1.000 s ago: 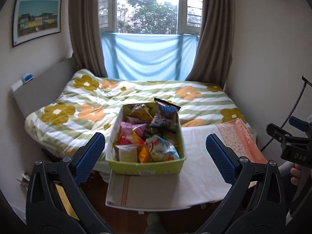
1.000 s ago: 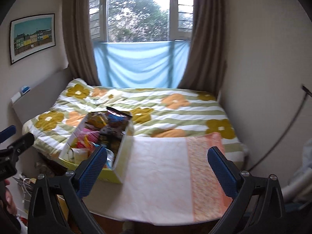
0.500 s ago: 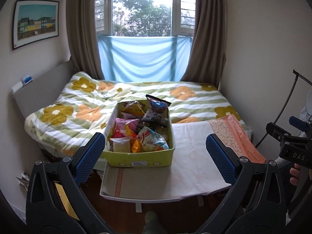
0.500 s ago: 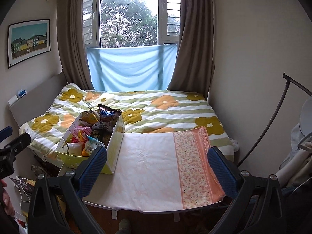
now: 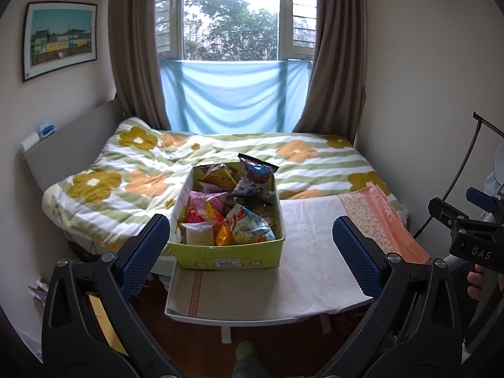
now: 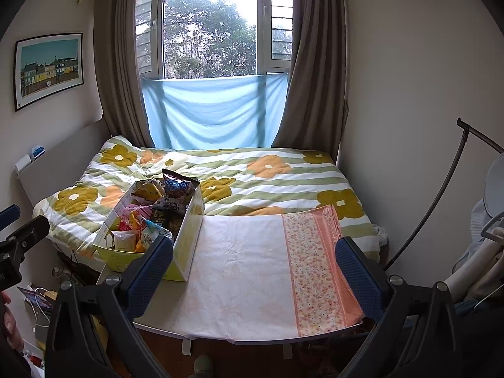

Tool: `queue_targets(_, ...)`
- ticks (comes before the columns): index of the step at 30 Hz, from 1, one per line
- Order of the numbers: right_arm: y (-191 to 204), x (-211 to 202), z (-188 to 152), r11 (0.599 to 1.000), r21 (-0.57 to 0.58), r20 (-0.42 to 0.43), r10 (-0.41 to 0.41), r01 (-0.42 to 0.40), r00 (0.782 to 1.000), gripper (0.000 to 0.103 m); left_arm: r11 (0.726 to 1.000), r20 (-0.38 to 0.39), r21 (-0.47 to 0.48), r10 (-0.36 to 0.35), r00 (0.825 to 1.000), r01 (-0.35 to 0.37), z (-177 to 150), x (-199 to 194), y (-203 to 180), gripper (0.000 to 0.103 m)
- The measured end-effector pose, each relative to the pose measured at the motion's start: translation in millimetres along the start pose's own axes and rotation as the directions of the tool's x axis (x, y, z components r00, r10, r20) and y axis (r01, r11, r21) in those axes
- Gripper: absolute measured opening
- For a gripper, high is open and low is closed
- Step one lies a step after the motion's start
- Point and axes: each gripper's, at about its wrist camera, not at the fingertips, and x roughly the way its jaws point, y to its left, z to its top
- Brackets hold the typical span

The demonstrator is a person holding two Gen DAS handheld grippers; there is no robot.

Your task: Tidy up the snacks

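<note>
A yellow-green box (image 5: 226,256) packed with several snack packets (image 5: 234,201) stands on the left part of a small table covered by a white cloth (image 5: 312,271). It also shows in the right wrist view (image 6: 186,242), at the table's left end. My left gripper (image 5: 252,252) is open and empty, held back from the table with the box between its blue fingers (image 5: 145,252). My right gripper (image 6: 255,267) is open and empty, facing the bare cloth (image 6: 245,267) to the right of the box.
A bed with a flowered, striped quilt (image 5: 151,170) lies behind the table, under a window with brown curtains. The cloth's right end is orange and floral (image 6: 318,264). A black stand (image 6: 441,195) and a white chair are at the right. Wooden floor lies below the table's front edge.
Both grippers have pulled back and risen from the table, so the box and table look smaller and more of the room shows. Both stay open. The box has not moved.
</note>
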Motion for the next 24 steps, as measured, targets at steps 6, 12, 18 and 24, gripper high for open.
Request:
queue_targets(6,0.2,-0.1,-0.1,1.000,0.001,0.001,0.001,-0.001,1.000,0.103,1.000,0.004,0.000,0.006,1.000,-0.006,1.3,-0.1,-0.2,0.103)
queue_targets(12,-0.2,-0.1,-0.9,1.000,0.007,0.002,0.004,-0.004,1.000,0.103,1.000,0.012,0.000,0.013,1.000,-0.013,2.3,-0.9,1.0,0.103)
queue_targets(18,0.0,0.3,0.4,1.000,0.008,0.000,0.004,-0.004,1.000,0.103,1.000,0.011,-0.002,0.010,1.000,-0.010,2.3,-0.6,-0.4,0.103)
queue_targets(24,-0.2,0.1,0.8,1.000,0.006,0.004,0.000,0.000,1.000,0.103,1.000,0.009,-0.001,0.009,1.000,-0.009,3.8,-0.8,2.0,0.103)
